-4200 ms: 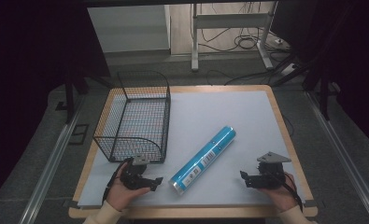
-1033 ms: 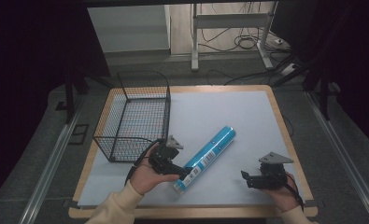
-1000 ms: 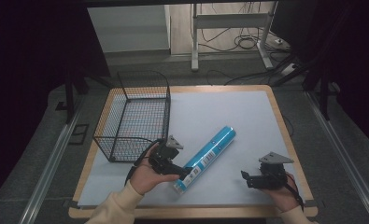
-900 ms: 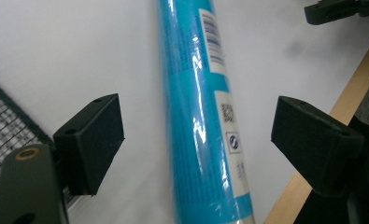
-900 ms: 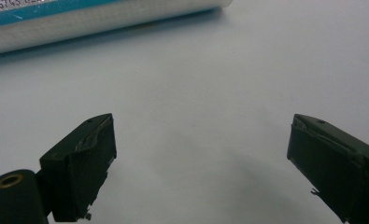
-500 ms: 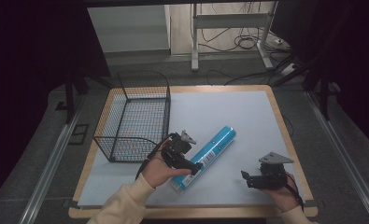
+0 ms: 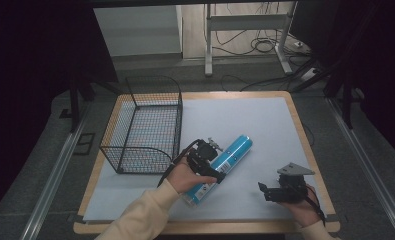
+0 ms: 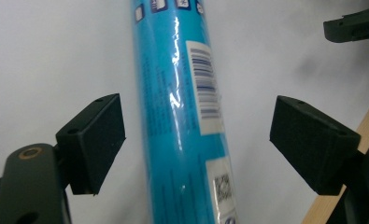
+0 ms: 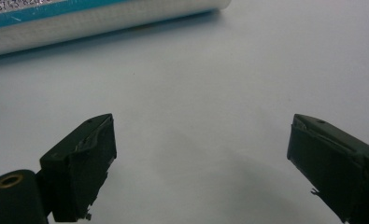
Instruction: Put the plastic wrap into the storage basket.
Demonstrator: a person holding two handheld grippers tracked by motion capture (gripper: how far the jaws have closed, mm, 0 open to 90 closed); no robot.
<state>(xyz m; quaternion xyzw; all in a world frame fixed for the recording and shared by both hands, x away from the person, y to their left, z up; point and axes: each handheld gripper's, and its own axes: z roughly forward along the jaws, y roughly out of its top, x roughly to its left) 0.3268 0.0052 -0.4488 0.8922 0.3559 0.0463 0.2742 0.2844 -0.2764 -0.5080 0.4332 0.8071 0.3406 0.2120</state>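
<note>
A long blue tube (image 7: 225, 161) with white labels lies slantwise on the white sheet in the high view. My left gripper (image 7: 216, 172) hangs over its lower half, open, one jaw on each side of the blue tube (image 8: 182, 112) with gaps to both pads. Near the table's front right my right gripper (image 7: 265, 192) rests open, nothing between its jaws. In the right gripper view the tube (image 9: 93, 21) lies across the top, well beyond the right gripper (image 9: 201, 163).
A black wire basket (image 7: 147, 125) stands on the left part of the table. The wooden table edge (image 7: 312, 150) frames the white sheet (image 7: 245, 120). Bare sheet lies behind and to the right of the tube.
My left gripper has moved from the front left of the table to the right and forward, and now straddles the tube. The right gripper and the tube have stayed put.
</note>
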